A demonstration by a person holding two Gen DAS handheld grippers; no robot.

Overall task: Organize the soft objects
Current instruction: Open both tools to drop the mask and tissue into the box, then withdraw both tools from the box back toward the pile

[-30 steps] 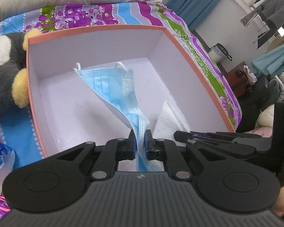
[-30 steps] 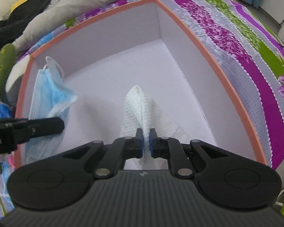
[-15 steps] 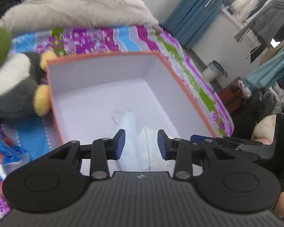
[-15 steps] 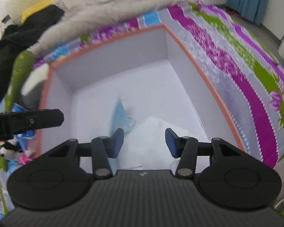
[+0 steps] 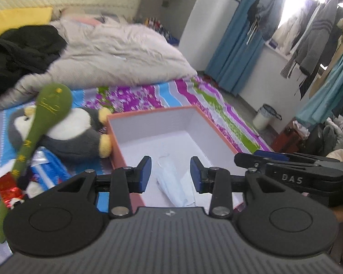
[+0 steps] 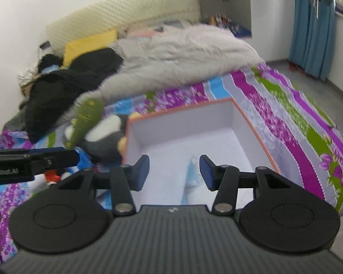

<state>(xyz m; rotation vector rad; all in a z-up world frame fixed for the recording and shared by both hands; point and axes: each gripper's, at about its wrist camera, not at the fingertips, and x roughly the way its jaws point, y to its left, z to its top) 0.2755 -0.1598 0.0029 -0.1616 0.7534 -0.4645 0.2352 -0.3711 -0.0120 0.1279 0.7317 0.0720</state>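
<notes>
Mask (image 5: pixel 171 183) (released) now in box (image 5: pixel 217 134)

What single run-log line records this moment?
left gripper: open, empty | right gripper: open, empty | blue mask: in box | penguin plush: beside box

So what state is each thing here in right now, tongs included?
Left tongs: open, holding nothing.
Right tongs: open, holding nothing.
Orange box: lidless, on the bed.
Blue face mask: crumpled, lying inside the box.
White cloth: in the box, beside the mask.
Penguin plush: outside the box, against its wall.
Green plush: lying across the penguin.
</notes>
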